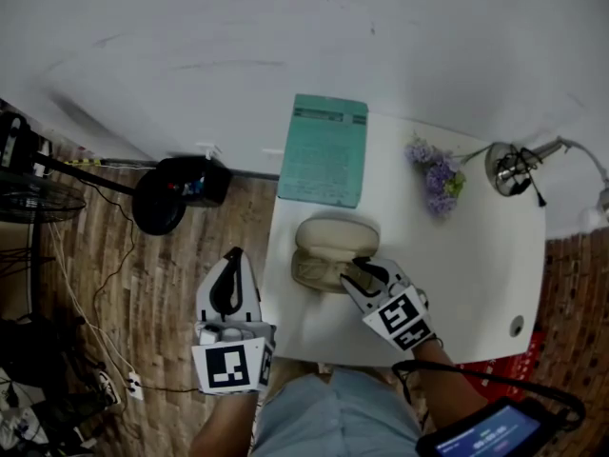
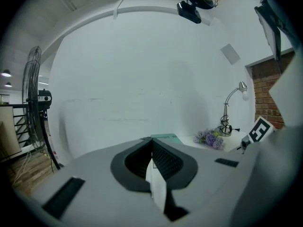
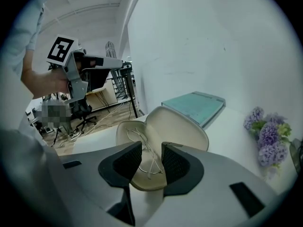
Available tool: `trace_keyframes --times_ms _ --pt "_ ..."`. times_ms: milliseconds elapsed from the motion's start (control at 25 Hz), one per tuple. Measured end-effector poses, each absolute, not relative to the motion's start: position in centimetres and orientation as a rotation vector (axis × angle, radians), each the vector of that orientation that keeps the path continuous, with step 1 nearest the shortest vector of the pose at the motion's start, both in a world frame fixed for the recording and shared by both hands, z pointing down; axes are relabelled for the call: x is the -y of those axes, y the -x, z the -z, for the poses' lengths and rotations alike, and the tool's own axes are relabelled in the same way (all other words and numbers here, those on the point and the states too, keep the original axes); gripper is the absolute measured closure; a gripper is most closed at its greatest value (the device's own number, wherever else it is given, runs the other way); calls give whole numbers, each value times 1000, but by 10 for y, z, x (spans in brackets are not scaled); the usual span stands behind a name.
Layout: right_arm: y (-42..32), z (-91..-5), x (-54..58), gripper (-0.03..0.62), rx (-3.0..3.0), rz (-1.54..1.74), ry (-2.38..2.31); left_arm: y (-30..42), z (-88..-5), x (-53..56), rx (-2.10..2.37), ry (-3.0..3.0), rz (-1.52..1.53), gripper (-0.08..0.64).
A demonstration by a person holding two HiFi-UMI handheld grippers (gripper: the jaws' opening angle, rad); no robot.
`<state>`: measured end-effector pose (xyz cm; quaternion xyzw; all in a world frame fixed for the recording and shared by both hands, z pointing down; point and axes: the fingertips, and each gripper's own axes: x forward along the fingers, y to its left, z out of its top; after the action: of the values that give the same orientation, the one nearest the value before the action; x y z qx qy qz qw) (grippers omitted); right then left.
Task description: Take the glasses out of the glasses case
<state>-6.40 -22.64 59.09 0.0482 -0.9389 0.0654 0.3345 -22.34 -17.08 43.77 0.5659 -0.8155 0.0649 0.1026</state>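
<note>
Thin wire-framed glasses lie in the open beige clamshell case near the white tabletop's front-left corner, directly between the right gripper's parted jaws, untouched.

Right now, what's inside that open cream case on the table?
Thin wire-framed glasses lie in the lower shell of the case. The right gripper, jaws apart, straddles them, hiding part of the frame.

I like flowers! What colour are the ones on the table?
The flowers are purple, best seen in the right gripper view.
</note>
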Motion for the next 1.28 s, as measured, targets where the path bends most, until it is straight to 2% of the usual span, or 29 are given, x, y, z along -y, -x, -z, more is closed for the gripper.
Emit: trace_keyframes --times_ms 1280 --pt "58 -623 213 516 2301 -7 -28 228 -442 167 2396 -1653 -207 554"
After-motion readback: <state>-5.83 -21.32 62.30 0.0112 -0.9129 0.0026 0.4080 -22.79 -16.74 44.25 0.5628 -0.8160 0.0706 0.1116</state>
